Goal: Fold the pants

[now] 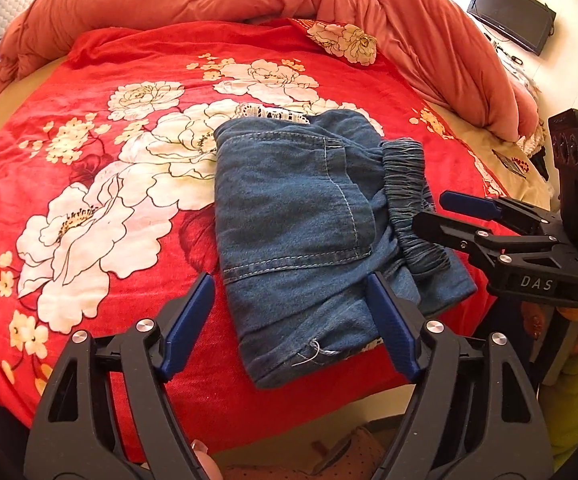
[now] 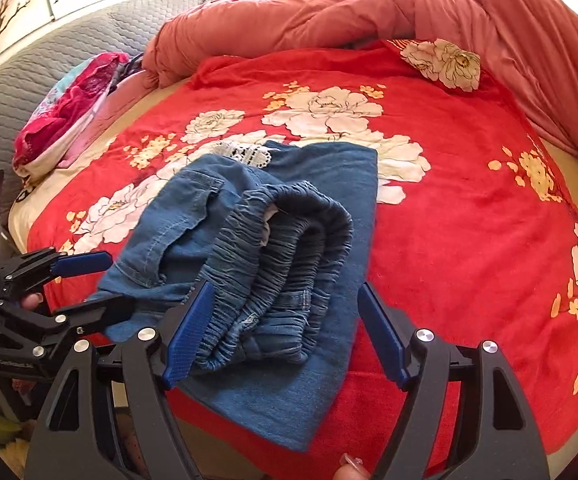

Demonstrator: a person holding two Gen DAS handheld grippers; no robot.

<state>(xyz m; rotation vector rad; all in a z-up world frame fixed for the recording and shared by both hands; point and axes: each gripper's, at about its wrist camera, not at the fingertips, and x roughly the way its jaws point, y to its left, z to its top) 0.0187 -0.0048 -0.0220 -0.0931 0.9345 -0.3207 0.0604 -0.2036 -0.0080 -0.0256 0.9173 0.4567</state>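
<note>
From my left wrist view, the pants (image 1: 309, 216) lay folded into a compact blue denim bundle at the centre of the frame, on the red floral blanket (image 1: 89, 184) that covered the bed. The elastic waistband (image 1: 409, 200) ran along the bundle's right side, and a stitched pocket faced up. My left gripper (image 1: 289, 320) sat at the bottom of the frame with its jaws released; the near edge of the bundle lay between the blue pads, yet neither pad pressed on the cloth. The right gripper (image 1: 445, 210) reached in from the right edge, its jaws also spread apart, with its tips just beside the waistband.

From my right wrist view, the right gripper (image 2: 285, 328) held its jaws wide over the gathered waistband (image 2: 289, 248) at lower centre, gripping nothing. The pants (image 2: 321, 184) filled the middle of that frame, and the left gripper (image 2: 101, 284) entered from the left edge, at the bundle's side. A pink quilt (image 2: 329, 8) was heaped across the top of the frame, and a bright pink cloth (image 2: 73, 108) lay at upper left.
</note>
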